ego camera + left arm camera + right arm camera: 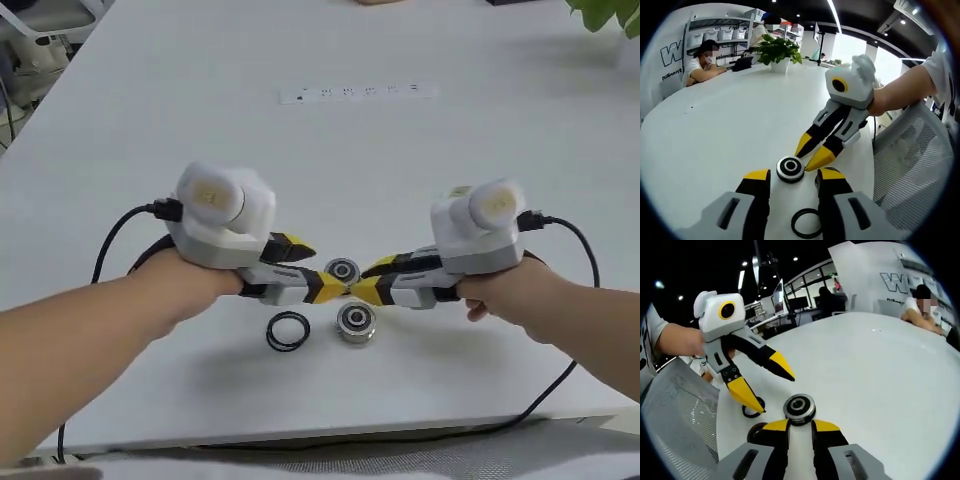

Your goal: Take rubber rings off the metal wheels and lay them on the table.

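Open-plan office. A long white table (715,125) seats a person (702,65) working near a potted plant (780,50). Shelving with storage bins (720,35), large wall lettering (897,282), ceiling strip lights (835,15), desk monitors (797,302) and a mesh chair (910,165) mark the workplace setting.

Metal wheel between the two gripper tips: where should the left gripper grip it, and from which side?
Grip the metal wheel across its outer rim, coming low along the table from the side of the left gripper. It lies flat directly ahead of those open jaws; the right gripper crowds its far side.
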`<state>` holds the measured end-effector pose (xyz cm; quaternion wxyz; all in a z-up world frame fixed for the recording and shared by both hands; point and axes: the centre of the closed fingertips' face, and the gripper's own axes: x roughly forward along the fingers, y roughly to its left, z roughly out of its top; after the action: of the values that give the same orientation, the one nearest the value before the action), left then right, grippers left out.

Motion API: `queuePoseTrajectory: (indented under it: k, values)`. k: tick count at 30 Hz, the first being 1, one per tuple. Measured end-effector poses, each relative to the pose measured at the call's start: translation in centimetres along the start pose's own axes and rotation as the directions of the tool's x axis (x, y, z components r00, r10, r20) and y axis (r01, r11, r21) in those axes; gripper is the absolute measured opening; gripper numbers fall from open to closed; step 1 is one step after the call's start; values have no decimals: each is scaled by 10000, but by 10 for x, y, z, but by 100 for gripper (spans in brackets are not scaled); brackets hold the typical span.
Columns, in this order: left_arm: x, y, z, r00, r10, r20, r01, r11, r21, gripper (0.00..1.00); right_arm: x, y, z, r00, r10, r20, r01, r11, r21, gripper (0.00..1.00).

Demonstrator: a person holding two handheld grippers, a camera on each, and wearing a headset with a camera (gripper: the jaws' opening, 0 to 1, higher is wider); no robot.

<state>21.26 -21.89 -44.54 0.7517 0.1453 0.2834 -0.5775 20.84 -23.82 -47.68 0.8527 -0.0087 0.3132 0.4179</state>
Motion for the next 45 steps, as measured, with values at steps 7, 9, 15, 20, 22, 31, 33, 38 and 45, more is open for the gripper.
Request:
queuePoseTrajectory:
  k: [7, 9, 15, 20, 22, 31, 33, 38, 45]
  values:
    - [9, -5, 0, 9998, -134, -128, 134, 9999, 49, 30, 1, -1, -2, 10000, -61, 54, 61, 9999, -139, 12]
    - [11, -5, 0, 9997, -154, -164, 156, 9998, 82, 28, 1, -1, -2, 10000, -91, 40, 92, 9998, -180, 10]
    - [16, -4, -1, 9995, -211, -233, 212, 9998, 55, 23, 0, 1, -2, 9999, -112, 60, 113, 9998, -190, 7]
    - [19, -1, -1, 9996, -150, -250, 150, 9999, -26, 18, 0, 2, -3, 9999, -118, 89, 120, 9997, -233, 6]
    - [21, -2, 0, 9996, -146, -243, 147, 9999, 39, 16, -1, 3, -2, 9999, -126, 106, 128, 9997, -226, 6]
    - [22, 3, -1, 9985, 470, -273, -445, 9955, 837, 7, -1, 2, -2, 9997, -187, 179, 190, 9996, -210, 5]
    - [22, 2, -1, 9980, 560, -292, -525, 9927, 1087, 7, -1, 2, -2, 9996, -197, 193, 200, 9996, -186, 5]
    - [22, 4, -2, 9980, 569, -268, -544, 9947, 877, 7, -1, 1, -3, 9994, -247, 260, 246, 9997, 55, 1]
    - [23, 4, -1, 9970, 737, -243, -712, 9933, 915, 7, -2, 0, -2, 9989, -313, 356, 278, 9951, 950, 0]
